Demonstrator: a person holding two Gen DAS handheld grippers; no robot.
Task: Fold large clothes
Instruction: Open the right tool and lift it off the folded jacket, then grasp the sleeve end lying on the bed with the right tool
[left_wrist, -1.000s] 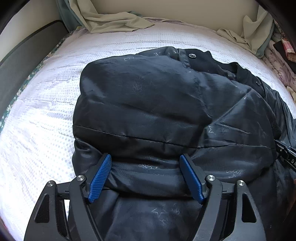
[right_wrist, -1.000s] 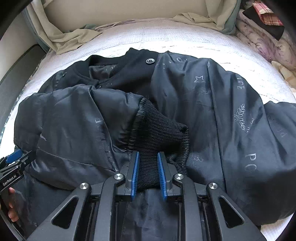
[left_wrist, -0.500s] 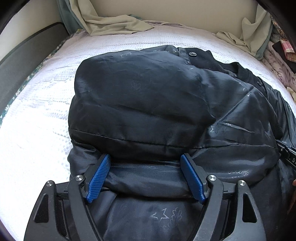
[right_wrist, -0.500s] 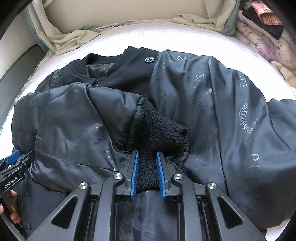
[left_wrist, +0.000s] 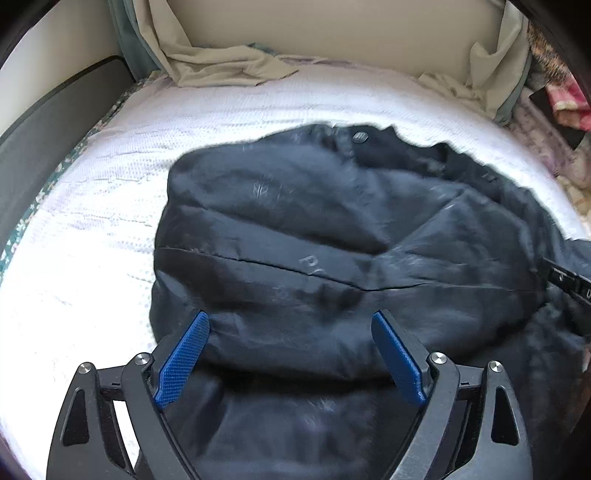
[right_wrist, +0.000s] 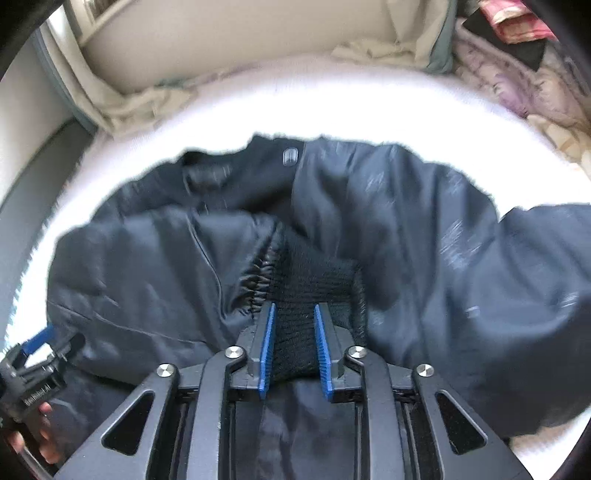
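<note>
Jacket: our black jacket (left_wrist: 332, 236) lies on the white bedcover (left_wrist: 92, 229), collar and snap (left_wrist: 360, 137) at the far end. We see one sleeve crossed over the body, its knit cuff (right_wrist: 295, 295) near the middle. We take it that the sleeve has been laid inward so the body can be folded next.

Left gripper: our left gripper (left_wrist: 291, 354) hangs over the near part of the sleeve. Its jaws are wide and opening. A bulge of sleeve fabric sits between the blue pads (left_wrist: 183, 363), but we see them stand off it at the tips. We judge this a release, since the sleeve now rests where we want it.

Right gripper: our right gripper (right_wrist: 293, 345) straddles the cuff. Its jaws are narrow but opening, with the cuff between them. The knit fills the gap; whether the pads are touching it we cannot tell for certain through the blur. We read this as letting the cuff go flat on the chest.

Why two holds: we think one end at the cuff and one up the sleeve kept the padded sleeve straight as it was laid.

Other sleeve: the other sleeve (right_wrist: 535, 258) spreads out to the right, not yet folded in.

Surroundings: beige cloth (left_wrist: 221, 62) is bunched along the headboard, well apart from the jacket.
</note>
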